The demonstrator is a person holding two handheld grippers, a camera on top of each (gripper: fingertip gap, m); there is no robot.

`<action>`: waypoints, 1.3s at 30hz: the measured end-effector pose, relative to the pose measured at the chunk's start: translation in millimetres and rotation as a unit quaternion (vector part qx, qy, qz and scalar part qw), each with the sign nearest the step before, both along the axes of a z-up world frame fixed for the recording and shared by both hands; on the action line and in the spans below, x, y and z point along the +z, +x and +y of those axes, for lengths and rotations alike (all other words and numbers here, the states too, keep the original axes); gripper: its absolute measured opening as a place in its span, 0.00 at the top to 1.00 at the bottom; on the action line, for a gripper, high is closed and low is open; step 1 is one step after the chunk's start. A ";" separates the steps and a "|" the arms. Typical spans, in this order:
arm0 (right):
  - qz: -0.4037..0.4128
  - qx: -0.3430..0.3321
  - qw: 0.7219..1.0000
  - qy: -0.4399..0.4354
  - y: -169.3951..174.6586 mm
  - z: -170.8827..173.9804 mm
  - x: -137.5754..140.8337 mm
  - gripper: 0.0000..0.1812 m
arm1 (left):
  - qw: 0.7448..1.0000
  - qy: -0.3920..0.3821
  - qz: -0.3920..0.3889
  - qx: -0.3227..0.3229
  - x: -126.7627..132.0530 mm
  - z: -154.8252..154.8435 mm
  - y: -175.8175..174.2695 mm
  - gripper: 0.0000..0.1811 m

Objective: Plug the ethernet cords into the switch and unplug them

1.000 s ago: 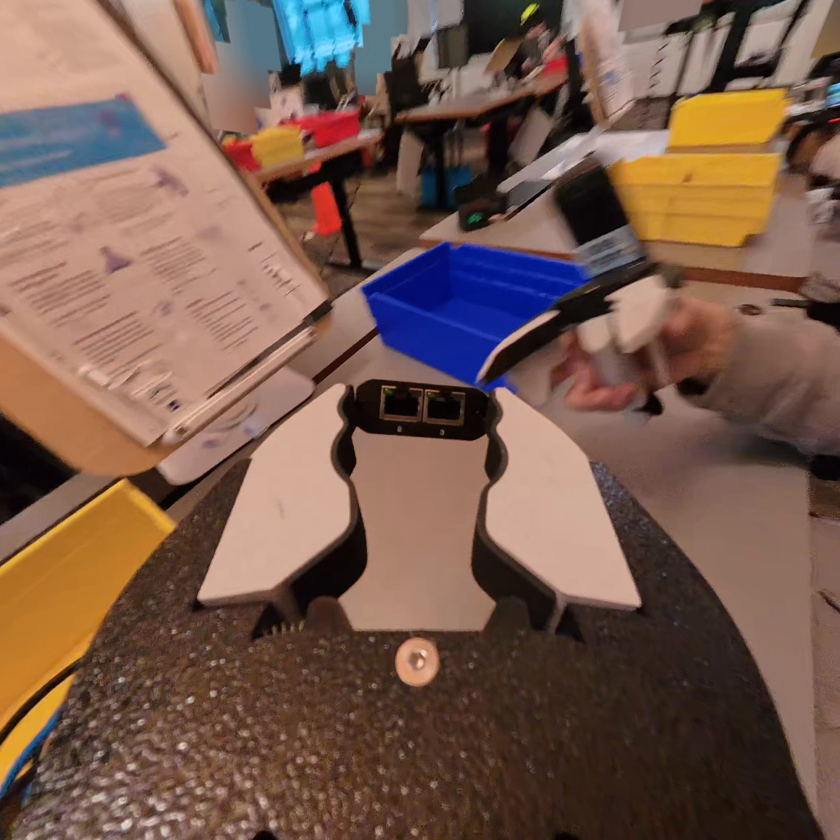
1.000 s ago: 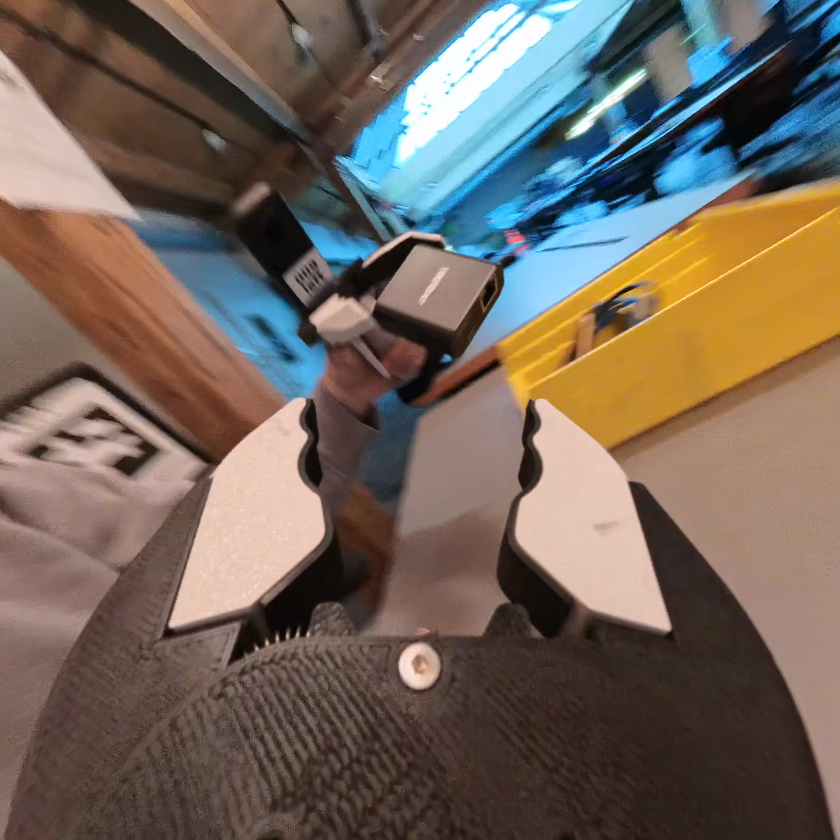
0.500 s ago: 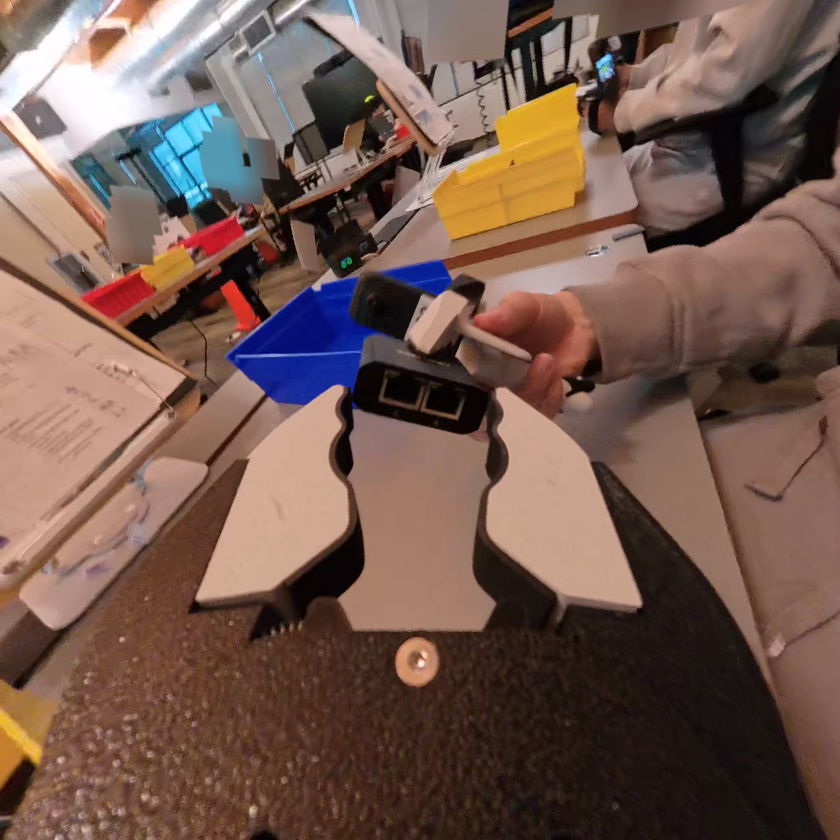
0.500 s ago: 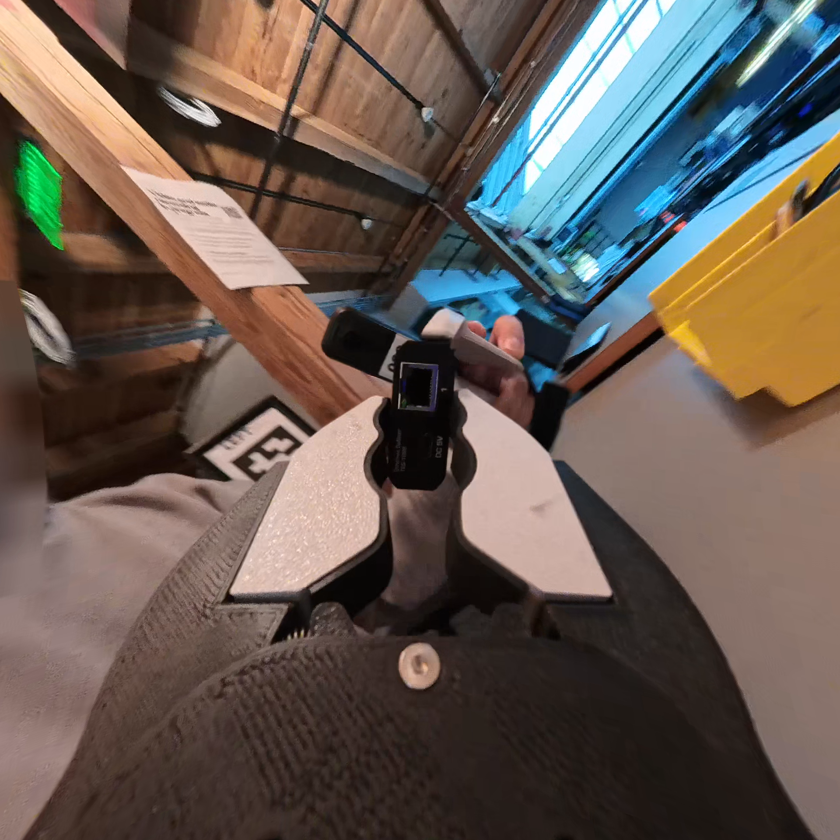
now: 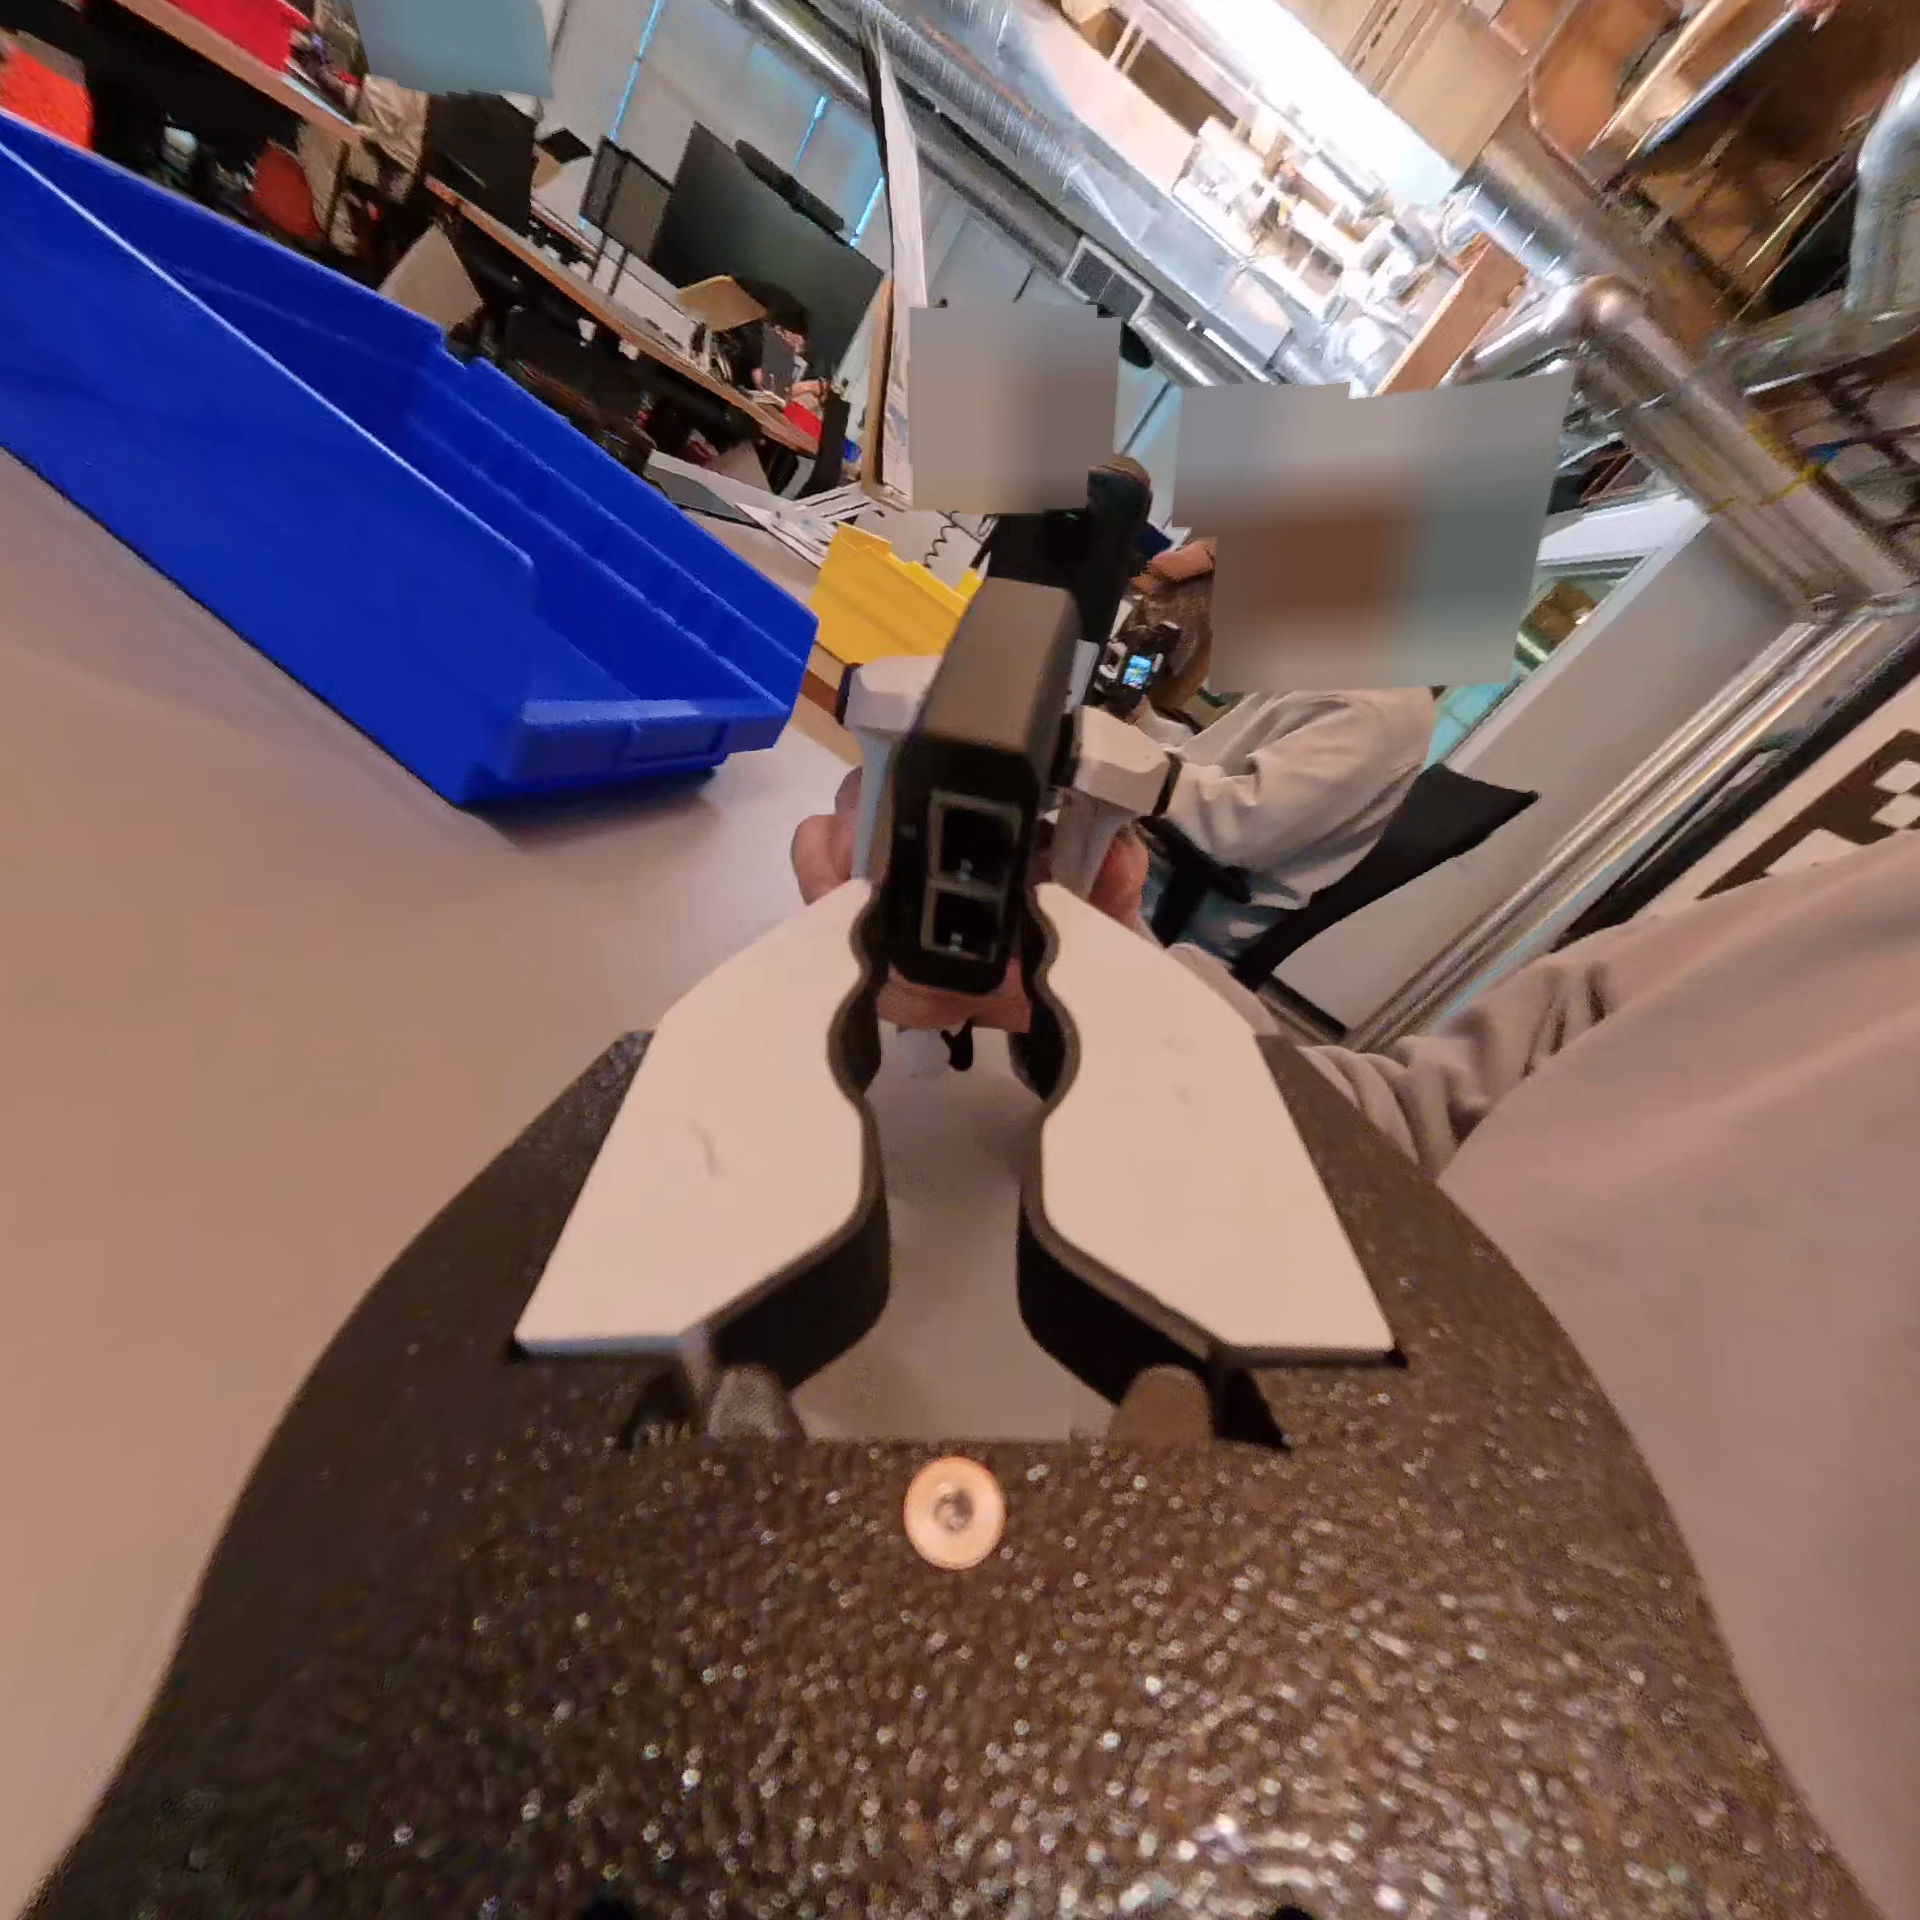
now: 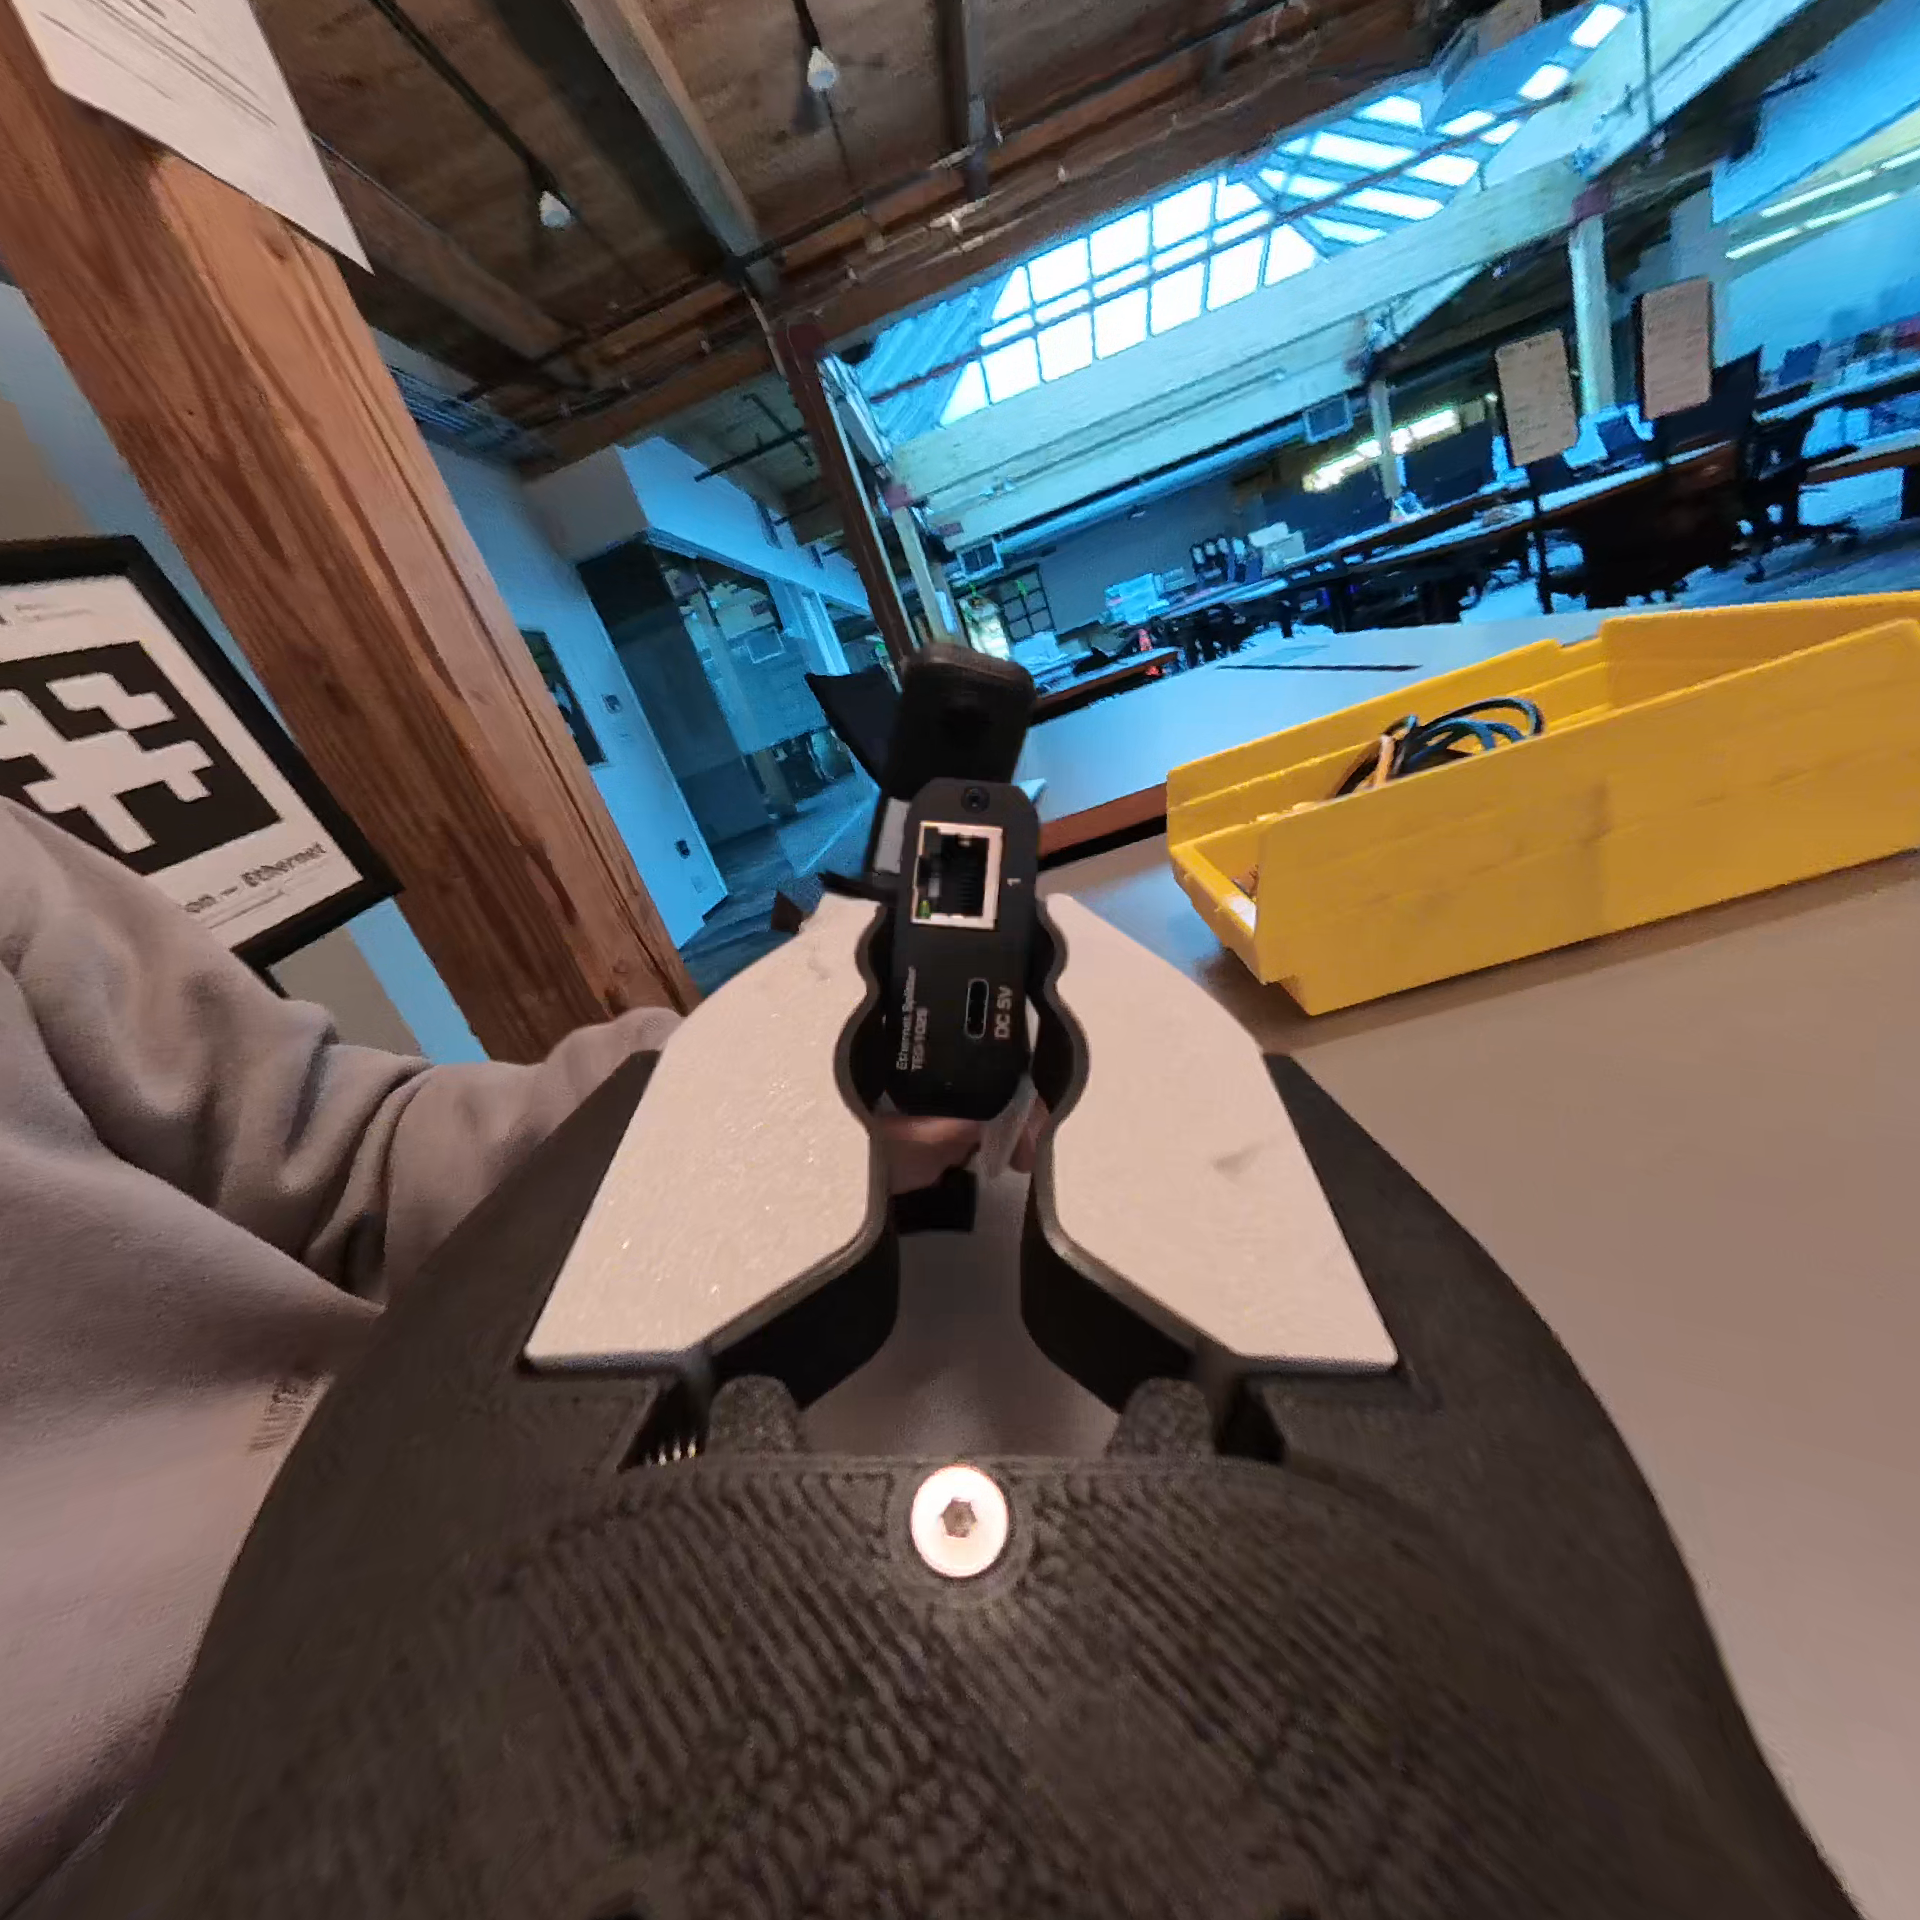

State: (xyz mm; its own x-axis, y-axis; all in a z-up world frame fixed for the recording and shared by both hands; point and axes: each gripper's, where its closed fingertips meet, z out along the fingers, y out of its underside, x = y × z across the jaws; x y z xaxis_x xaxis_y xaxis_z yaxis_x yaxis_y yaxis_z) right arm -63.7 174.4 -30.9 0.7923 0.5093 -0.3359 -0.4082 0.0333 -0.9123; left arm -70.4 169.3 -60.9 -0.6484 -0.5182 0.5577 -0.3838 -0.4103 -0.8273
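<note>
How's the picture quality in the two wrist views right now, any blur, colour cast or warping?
Left wrist view: switch fairly sharp, blue bin soft, edges bowed by the wide lens, grey patches overlaid. Right wrist view: switch crisp, strong blue cast through the far room, yellow bin slightly soft, wooden post leaning from distortion.

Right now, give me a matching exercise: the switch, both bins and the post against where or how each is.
Things:
1. small black box-shaped switch
2. blue plastic bin
3. yellow plastic bin
4. brown wooden post

States:
A. holds coiled cords
B. bears a white paper sheet
C. clamped at opposite ends by the left tongs and right tongs
D. on the grey table, left of the switch in the left wrist view

Pairs: 1-C, 2-D, 3-A, 4-B
</note>
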 end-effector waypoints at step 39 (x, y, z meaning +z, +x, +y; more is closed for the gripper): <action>-0.305 -0.089 0.948 -0.008 -7.1 12.4 -62.1 0.59 | 0.954 -0.026 0.271 -0.124 -25.7 -11.1 -3.5 0.86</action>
State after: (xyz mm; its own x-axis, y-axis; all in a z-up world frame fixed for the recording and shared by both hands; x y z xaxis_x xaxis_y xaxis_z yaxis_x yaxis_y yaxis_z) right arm -70.8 186.8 -93.1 0.9150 0.3472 0.2056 0.2058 0.0367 -0.9779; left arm -73.9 158.2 -86.6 -0.3573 -0.3486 0.8665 -0.8400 -0.2858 -0.4613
